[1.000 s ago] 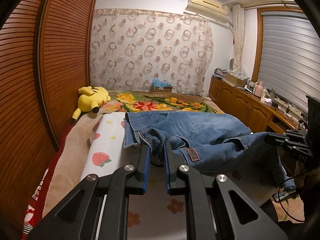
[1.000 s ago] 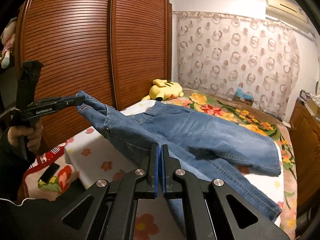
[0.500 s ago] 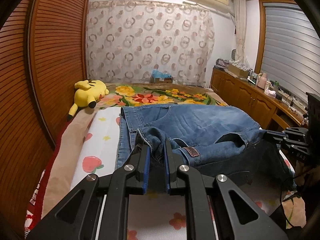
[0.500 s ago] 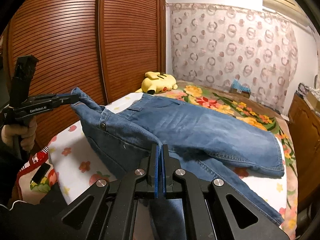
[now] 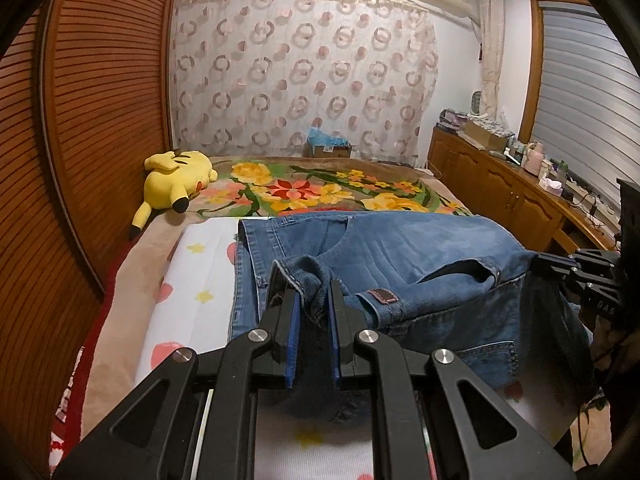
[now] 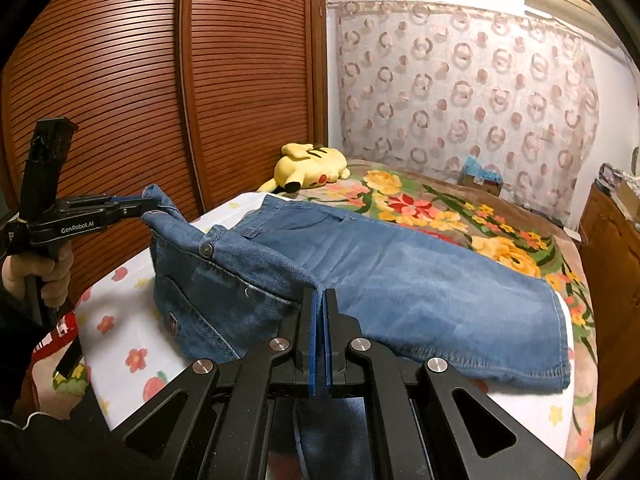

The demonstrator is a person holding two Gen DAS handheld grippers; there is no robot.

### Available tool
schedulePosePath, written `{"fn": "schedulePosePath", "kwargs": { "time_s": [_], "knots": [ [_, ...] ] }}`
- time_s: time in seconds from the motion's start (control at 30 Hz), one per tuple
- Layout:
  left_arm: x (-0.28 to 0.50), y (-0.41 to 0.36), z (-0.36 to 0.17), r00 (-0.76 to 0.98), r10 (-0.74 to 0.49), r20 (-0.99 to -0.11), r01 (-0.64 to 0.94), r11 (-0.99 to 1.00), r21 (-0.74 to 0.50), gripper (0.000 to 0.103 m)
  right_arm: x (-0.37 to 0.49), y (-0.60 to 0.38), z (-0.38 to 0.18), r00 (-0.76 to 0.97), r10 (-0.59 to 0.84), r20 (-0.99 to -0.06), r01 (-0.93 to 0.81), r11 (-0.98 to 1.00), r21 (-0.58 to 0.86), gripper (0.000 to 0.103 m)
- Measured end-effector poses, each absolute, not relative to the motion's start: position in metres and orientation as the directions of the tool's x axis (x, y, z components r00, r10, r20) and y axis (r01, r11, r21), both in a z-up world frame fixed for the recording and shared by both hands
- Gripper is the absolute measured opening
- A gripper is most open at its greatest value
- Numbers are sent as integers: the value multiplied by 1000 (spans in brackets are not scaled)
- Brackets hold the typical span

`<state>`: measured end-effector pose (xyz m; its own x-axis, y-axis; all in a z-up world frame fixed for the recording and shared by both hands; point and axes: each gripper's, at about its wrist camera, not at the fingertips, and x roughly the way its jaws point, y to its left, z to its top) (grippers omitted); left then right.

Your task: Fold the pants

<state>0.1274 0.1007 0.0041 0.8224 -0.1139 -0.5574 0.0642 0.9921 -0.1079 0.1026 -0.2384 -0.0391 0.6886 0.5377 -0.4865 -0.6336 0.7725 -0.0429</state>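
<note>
The jeans (image 6: 400, 280) lie across a white flowered sheet (image 6: 120, 320) on the bed, their legs spread flat toward the far side while the waistband end is lifted off the sheet at the near edge. A metal button (image 6: 207, 249) shows on the raised waistband, and a small brown patch (image 5: 383, 295) sits on the denim just beyond the near fingers in the left wrist view.

The left tool (image 5: 312, 304) is clamped on a bunched corner of the waistband, its blue pads a little apart with thick denim filling the gap. In the right wrist view the same tool (image 6: 150, 205) appears at the left, held by a hand (image 6: 42, 276) on its black handle, with the cloth hanging from its tip. The right tool (image 6: 320, 312) has its pads pressed together on a thin edge of the jeans, and fabric drops below it. In the left wrist view it (image 5: 538, 260) grips the other corner of the waistband at the right.

Beyond the jeans a floral blanket (image 5: 320, 192) covers the far half of the bed, and a yellow plush toy (image 5: 178, 176) lies on it near the slatted wooden wardrobe (image 6: 140, 80). A patterned curtain (image 5: 304, 80) hangs behind the bed, and a wooden cabinet (image 5: 500, 192) runs along the right wall.
</note>
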Motion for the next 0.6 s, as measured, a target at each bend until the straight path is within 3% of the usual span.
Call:
{"fn": "schedulePosePath", "kwargs": {
  "time_s": [0.6],
  "knots": [
    [199,103,-21,770,-137,-623,67,989,-135,14,186,-223,-37,654,507,-561,-619,785,-12,2]
  ]
}}
